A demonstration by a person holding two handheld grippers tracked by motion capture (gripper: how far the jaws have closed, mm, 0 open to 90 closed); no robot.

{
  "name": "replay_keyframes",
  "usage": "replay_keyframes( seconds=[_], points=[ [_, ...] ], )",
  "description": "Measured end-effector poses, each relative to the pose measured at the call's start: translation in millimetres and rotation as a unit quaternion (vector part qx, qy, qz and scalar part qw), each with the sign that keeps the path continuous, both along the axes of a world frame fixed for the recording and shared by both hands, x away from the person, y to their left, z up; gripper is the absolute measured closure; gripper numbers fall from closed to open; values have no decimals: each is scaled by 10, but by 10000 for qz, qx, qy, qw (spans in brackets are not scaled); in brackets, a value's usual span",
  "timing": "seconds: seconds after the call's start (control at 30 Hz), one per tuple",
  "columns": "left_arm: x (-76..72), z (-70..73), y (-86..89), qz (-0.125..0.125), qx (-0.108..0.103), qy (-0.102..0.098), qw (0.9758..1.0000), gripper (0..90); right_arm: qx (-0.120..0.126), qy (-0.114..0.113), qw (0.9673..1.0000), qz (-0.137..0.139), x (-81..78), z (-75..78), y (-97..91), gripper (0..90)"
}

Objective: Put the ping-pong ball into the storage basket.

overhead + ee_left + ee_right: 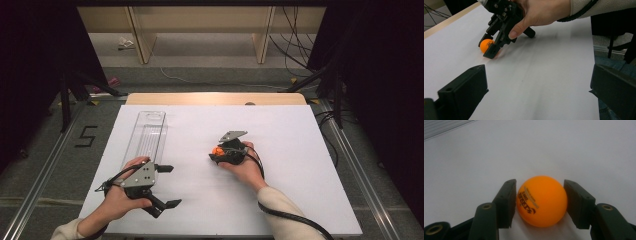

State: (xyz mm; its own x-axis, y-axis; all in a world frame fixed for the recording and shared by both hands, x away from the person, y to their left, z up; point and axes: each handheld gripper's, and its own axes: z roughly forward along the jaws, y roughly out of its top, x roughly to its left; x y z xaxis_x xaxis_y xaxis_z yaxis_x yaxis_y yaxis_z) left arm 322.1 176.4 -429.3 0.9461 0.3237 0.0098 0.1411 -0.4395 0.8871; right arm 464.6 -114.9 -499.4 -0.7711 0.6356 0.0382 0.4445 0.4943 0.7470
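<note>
An orange ping-pong ball (541,202) with black print rests on the white table sheet (290,150). My right gripper (540,186) has a black pad against each side of it, low on the sheet. In the high view that gripper (216,153) sits near the middle of the table with the ball (217,149) at its tip. The left gripper view shows the same grip from the side, the ball (486,45) between the jaws with a hand above. My left gripper (170,186) lies at the front left, jaws wide apart and empty; its own view (536,100) faces the ball.
A long clear plastic tray (146,132) lies along the sheet's left side, just beyond my left hand. A wooden table edge (215,98) runs along the back. Black stand legs (65,100) and cables stand on the floor at both sides.
</note>
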Motion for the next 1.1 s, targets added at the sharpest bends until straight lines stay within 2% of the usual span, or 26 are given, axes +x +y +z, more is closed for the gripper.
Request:
replay_keyframes(
  seconds=[0.2,1.1],
  points=[
    [0,1,1,-2,-1,0,10000,7,0,-17,10000,8,0,1,-7,510],
    [-1,1,-1,-15,4,-2,10000,7,93,-108,9999,-55,-11,80,-29,514]
  ],
)
